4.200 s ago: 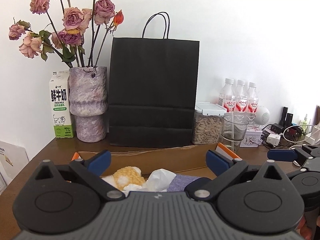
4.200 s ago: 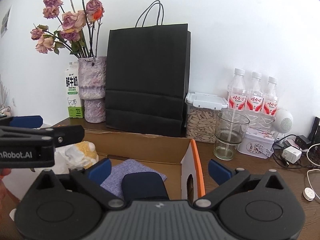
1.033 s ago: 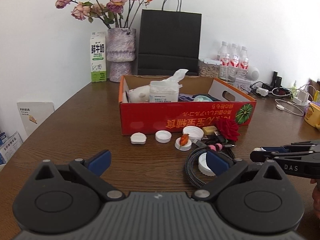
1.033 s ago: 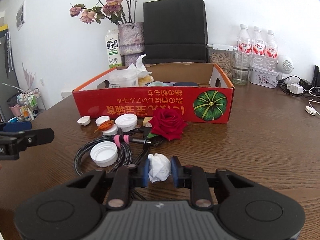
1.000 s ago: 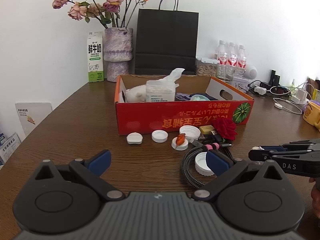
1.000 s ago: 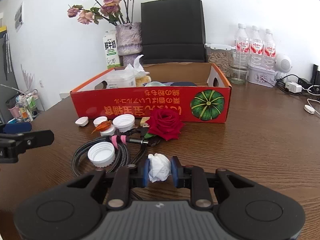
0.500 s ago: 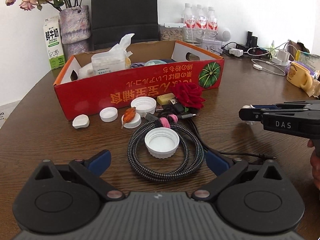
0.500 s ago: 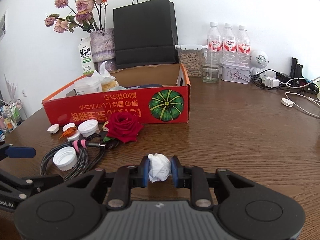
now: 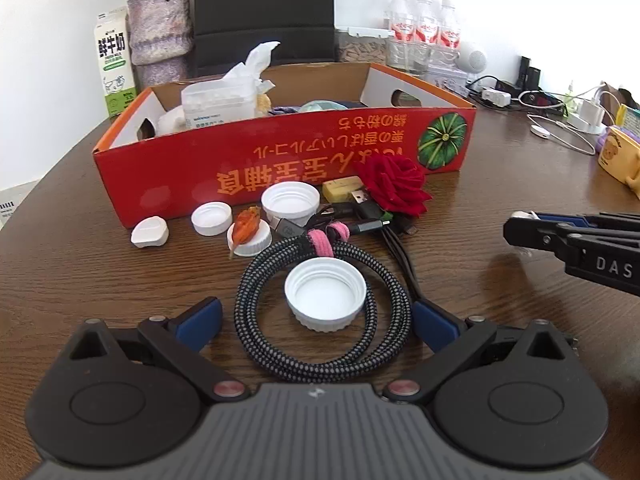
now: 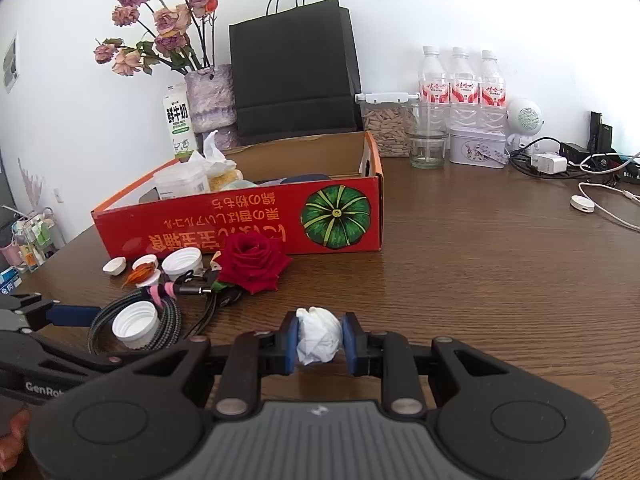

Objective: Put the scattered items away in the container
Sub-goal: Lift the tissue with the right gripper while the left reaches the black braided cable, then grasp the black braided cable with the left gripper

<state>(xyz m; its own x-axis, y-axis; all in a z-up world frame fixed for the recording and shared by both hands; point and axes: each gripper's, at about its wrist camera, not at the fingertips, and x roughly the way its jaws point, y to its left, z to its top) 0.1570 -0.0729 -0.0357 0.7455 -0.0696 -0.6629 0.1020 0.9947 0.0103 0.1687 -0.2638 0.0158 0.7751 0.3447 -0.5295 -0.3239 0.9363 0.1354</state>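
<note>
The right tool (image 10: 319, 340) is clamped on a wad of tissue (image 10: 319, 339) above the table (image 10: 480, 280), short of the box (image 10: 256, 216), while the left tool (image 9: 316, 318), spread wide around the cap (image 9: 325, 294) inside the cable (image 9: 320, 304), could snag the coil.

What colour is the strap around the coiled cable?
Pink. The strap wraps the black-and-grey braided cable, clearest in the left wrist view.

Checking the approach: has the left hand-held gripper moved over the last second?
Yes. The left hand-held gripper has come forward and down toward the coiled cable; the red box now looks nearer and larger.
</note>
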